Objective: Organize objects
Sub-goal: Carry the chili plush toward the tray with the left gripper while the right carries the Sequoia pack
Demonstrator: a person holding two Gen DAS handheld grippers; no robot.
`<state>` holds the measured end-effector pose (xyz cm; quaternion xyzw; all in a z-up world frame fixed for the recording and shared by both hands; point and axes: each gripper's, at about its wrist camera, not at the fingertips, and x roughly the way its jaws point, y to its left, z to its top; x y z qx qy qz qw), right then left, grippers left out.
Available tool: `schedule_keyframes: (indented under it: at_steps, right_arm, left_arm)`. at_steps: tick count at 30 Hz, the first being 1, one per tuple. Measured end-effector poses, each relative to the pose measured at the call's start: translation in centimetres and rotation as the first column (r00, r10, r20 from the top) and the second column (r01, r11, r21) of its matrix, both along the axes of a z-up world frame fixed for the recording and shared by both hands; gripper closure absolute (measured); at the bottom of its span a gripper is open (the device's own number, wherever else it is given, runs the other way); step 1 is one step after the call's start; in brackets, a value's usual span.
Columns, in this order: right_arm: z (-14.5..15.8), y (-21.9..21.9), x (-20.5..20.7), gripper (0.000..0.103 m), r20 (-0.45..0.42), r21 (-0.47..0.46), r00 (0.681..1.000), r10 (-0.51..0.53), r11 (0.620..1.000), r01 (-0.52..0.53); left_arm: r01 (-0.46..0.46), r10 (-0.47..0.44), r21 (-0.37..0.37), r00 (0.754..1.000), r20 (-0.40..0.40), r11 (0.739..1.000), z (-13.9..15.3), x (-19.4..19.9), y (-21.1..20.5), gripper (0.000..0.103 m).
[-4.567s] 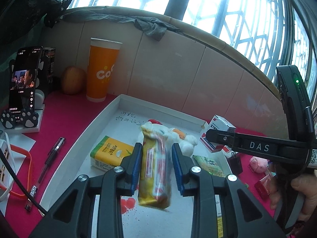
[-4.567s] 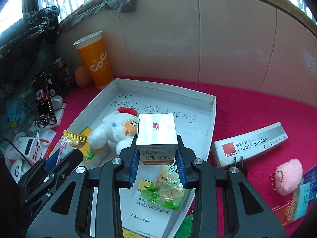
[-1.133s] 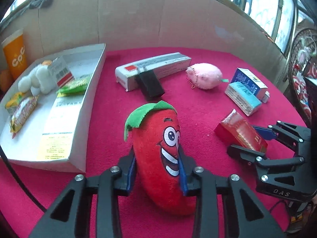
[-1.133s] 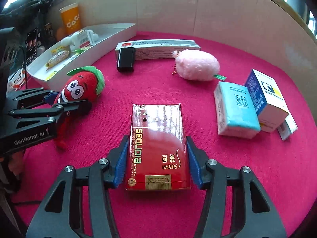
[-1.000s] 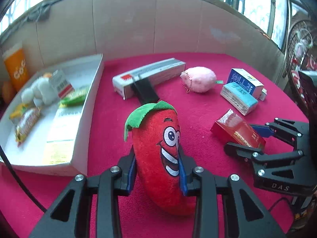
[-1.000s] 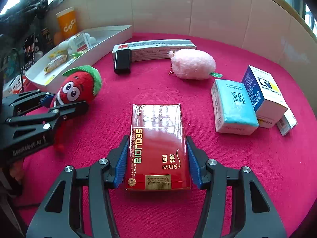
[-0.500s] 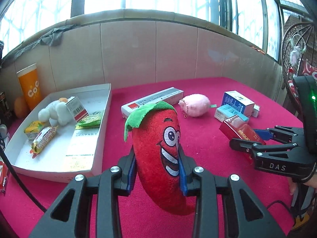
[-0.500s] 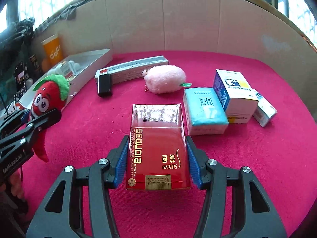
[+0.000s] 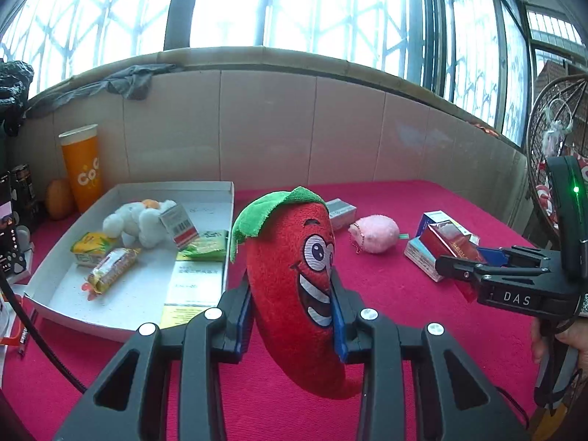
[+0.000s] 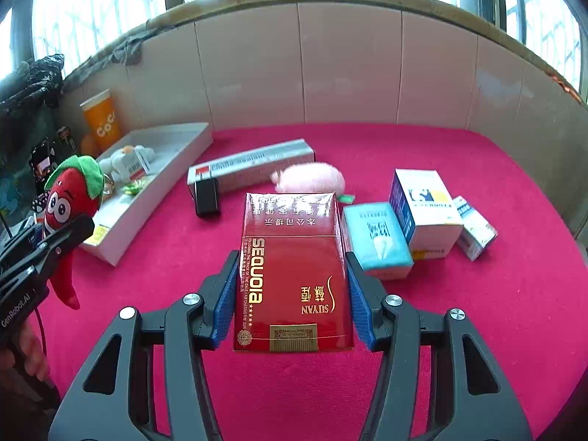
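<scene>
Bare cloth (image 10: 257, 386) ahead; sealant box (image 10: 253, 167), charger (image 10: 206, 196) bar way to tray (image 10: 161, 198).

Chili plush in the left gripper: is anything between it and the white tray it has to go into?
Nothing visible blocks it. The chili plush, held off the cloth by the left gripper, sits beside the white tray; only the tray's low wall lies between. The nearest tray floor holds just a flat leaflet.

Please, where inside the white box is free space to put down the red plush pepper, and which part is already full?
In the white box, the near middle floor is bare, between the snack bar and the paper leaflet. The far strip behind the white plush chick is also bare. The left side is crowded: chick, yellow packet, small carton.
</scene>
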<state>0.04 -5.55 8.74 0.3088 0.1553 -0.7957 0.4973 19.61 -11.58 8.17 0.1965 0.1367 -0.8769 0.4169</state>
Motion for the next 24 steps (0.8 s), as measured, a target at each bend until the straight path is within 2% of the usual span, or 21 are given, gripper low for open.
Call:
schedule_keyframes:
  at_steps: [24]
  right_arm:
    - [2.6,-3.2,2.6,0.050,-0.016,0.004,0.999,0.037,0.999,-0.037]
  left_arm:
    - [-0.079,0.079,0.003,0.993,-0.083,0.997,1.1,4.6,-1.3,0.068]
